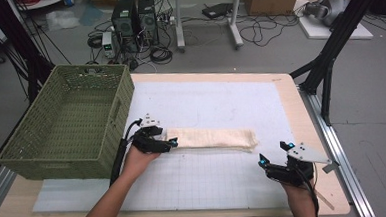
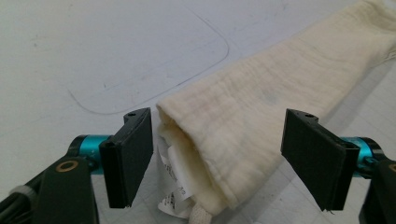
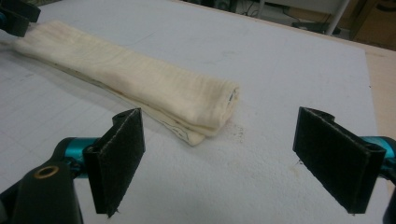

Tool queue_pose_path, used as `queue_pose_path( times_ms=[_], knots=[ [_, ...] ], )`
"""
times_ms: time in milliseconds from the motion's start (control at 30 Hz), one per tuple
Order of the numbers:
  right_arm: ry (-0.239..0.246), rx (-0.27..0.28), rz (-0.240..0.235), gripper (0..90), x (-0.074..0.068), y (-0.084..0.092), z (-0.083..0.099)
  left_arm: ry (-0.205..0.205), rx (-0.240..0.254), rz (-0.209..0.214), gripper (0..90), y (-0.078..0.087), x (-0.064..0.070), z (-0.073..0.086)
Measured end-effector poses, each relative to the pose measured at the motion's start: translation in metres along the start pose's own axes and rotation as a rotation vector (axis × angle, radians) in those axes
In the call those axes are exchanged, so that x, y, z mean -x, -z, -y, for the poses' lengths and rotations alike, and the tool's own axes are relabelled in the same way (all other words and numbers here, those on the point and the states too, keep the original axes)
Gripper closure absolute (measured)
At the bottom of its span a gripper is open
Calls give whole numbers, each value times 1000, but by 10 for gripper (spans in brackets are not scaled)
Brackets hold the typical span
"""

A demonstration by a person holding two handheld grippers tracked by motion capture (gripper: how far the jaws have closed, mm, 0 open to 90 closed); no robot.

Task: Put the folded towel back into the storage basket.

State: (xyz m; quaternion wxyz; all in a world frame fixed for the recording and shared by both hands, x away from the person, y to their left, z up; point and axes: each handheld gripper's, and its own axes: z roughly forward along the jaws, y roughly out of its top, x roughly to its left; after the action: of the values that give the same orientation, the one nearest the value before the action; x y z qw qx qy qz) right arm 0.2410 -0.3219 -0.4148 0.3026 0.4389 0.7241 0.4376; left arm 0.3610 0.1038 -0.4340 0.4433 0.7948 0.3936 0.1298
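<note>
A cream cloth [image 1: 212, 137], folded into a long narrow strip, lies across the white mat [image 1: 220, 97] at the middle of the table. My left gripper [image 1: 168, 142] is at the strip's left end, low over the mat. In the left gripper view, the cloth [image 2: 280, 79] end with a white label tucked in it sits between the wide-apart jaws of my left gripper [image 2: 224, 158], and the pads do not press it. My right gripper [image 1: 272, 153] rests near the table's front right, open and empty. The cloth's right end [image 3: 205, 107] lies ahead of my right gripper [image 3: 219, 163].
A green woven basket [image 1: 121, 107] stands at the table's left, close beside my left hand. The mat carries a printed grid toward the front. The wooden table edge [image 1: 301, 113] runs along the right, with black stand legs and cables on the floor beyond.
</note>
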Motion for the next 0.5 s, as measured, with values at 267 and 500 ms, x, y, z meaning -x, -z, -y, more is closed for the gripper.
queue_pose_path(
  times_ms=[267, 500],
  knots=[
    [2, -4, -6, 156, 0, -1, 0, -68, -77, -50, 318, -13, 6, 5],
    [-2, -10, -6, 156, 1, -1, 1, -69, -99, -57, 420, -14, 11, 6]
  ],
)
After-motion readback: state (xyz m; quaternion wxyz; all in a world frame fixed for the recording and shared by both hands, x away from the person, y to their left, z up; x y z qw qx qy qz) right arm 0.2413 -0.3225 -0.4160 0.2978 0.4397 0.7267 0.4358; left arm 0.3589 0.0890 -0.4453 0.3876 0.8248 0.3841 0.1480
